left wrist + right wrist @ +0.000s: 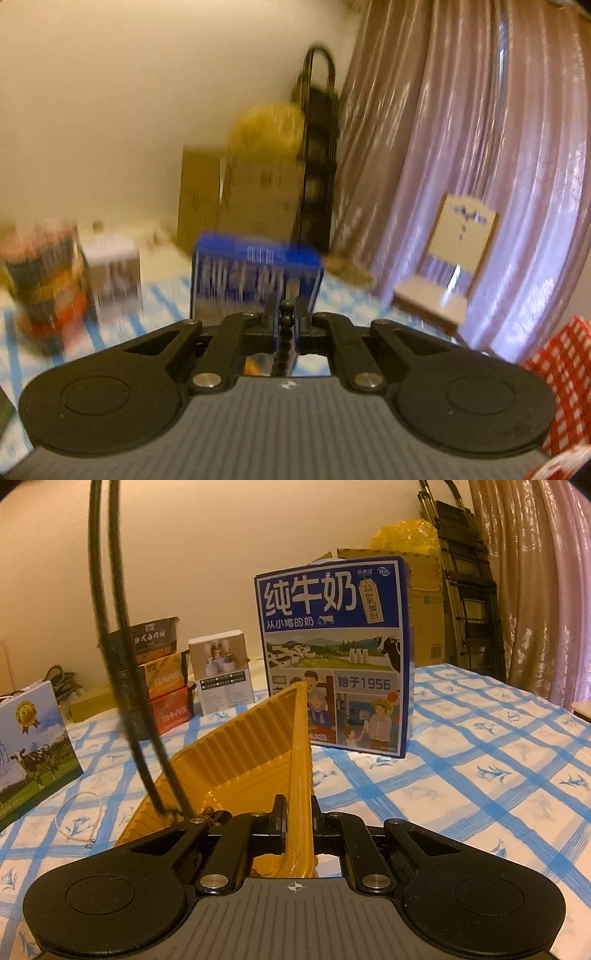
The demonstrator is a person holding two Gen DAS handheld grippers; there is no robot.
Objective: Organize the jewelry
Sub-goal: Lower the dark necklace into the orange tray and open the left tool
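My left gripper (pixel 286 317) is shut on a dark beaded necklace (pixel 285 334), held up in the air; the left wrist view is blurred. In the right wrist view the necklace's two dark strands (pixel 122 657) hang down from above into a yellow plastic tray (pixel 236 760), where a few brown beads (pixel 210 814) lie at the near end. My right gripper (pixel 298 812) is shut on the tray's right rim. A thin white pearl bracelet (pixel 75 819) lies on the blue-checked cloth (pixel 480 760) left of the tray.
A blue milk carton box (pixel 332 653) stands behind the tray. Stacked snack boxes (pixel 159 675), a small white box (pixel 223 672) and a cow-print box (pixel 29 749) stand at left. Cardboard boxes, a folded ladder (pixel 465 587), curtains and a chair (pixel 443 266) lie beyond.
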